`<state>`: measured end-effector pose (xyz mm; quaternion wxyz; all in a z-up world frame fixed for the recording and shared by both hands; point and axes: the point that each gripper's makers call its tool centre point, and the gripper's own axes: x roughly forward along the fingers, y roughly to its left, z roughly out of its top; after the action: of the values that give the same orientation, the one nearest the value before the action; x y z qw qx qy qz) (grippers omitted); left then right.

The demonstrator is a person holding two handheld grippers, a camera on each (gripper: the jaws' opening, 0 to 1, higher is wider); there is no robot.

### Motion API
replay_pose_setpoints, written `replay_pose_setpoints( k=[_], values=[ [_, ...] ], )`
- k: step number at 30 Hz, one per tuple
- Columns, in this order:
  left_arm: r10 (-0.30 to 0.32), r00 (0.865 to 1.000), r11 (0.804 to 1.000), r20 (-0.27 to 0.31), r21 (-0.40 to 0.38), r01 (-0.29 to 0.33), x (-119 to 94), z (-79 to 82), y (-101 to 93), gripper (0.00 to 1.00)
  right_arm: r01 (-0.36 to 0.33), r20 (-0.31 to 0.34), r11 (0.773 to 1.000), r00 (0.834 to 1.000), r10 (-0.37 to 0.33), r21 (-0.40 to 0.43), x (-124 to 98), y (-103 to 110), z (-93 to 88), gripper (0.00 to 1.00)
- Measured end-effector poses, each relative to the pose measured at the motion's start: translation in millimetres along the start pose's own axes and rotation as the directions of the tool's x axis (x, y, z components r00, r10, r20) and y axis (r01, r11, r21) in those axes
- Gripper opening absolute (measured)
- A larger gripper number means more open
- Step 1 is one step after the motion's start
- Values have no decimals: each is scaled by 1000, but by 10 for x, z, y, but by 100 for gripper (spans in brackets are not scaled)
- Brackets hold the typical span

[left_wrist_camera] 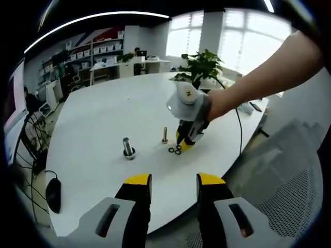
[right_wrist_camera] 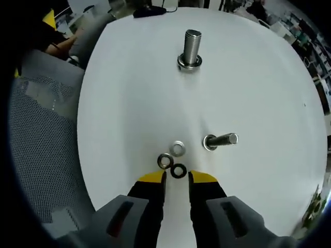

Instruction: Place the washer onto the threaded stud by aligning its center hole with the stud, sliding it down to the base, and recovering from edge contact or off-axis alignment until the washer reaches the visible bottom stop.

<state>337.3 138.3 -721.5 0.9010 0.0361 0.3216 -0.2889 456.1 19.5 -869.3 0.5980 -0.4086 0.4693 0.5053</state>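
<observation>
Nearest, right gripper (right_wrist_camera: 177, 177), jaws narrowly parted and empty, poised over three loose washers (right_wrist_camera: 178, 170) for pickup. Beyond, at one o'clock, small threaded stud (right_wrist_camera: 221, 140); at twelve, large stud (right_wrist_camera: 190, 49) already carrying a washer. Left gripper (left_wrist_camera: 174, 181), parted and empty, held back off the white table (left_wrist_camera: 103, 113).

Count on the counter (right_wrist_camera: 129, 93)
Three washers (right_wrist_camera: 174, 160), two studs (right_wrist_camera: 190, 49), one mouse (left_wrist_camera: 53, 194), one plant (left_wrist_camera: 201, 64).
</observation>
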Motion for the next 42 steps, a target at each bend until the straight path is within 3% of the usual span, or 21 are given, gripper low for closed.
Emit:
replay_pose_setpoints(
  k=[11, 14, 19, 33, 35, 37, 42],
  values=[
    [8, 1000, 1000, -4, -3, -8, 2, -6, 16, 33, -35, -23, 999, 999, 35, -11, -1, -37, 9, 15],
    [12, 1000, 1000, -4, -4, -12, -1, -6, 23, 33, -41, -47, 997, 998, 38, -63, -4, -26, 1, 15],
    [13, 1000, 1000, -8, -5, -13, 1, -13, 21, 32, -48, -53, 998, 997, 46, -31, 2, -51, 2, 14],
    [15, 1000, 1000, -15, -3, -15, 5, -20, 21, 33, 24, -175, 993, 984, -45, -117, 20, -5, 14, 14],
    [17, 1000, 1000, -15, -1, -17, 4, -21, 25, 33, 29, -171, 989, 984, -55, -146, 11, 6, 22, 14],
    [18, 1000, 1000, -16, -3, -18, 2, -25, 27, 33, 39, -155, 991, 986, -59, -126, 5, -10, 9, 14],
    [21, 1000, 1000, -15, -1, -21, 1, -25, 32, 33, 36, -82, 999, 996, -37, -7, -9, -34, -10, 14]
  ],
)
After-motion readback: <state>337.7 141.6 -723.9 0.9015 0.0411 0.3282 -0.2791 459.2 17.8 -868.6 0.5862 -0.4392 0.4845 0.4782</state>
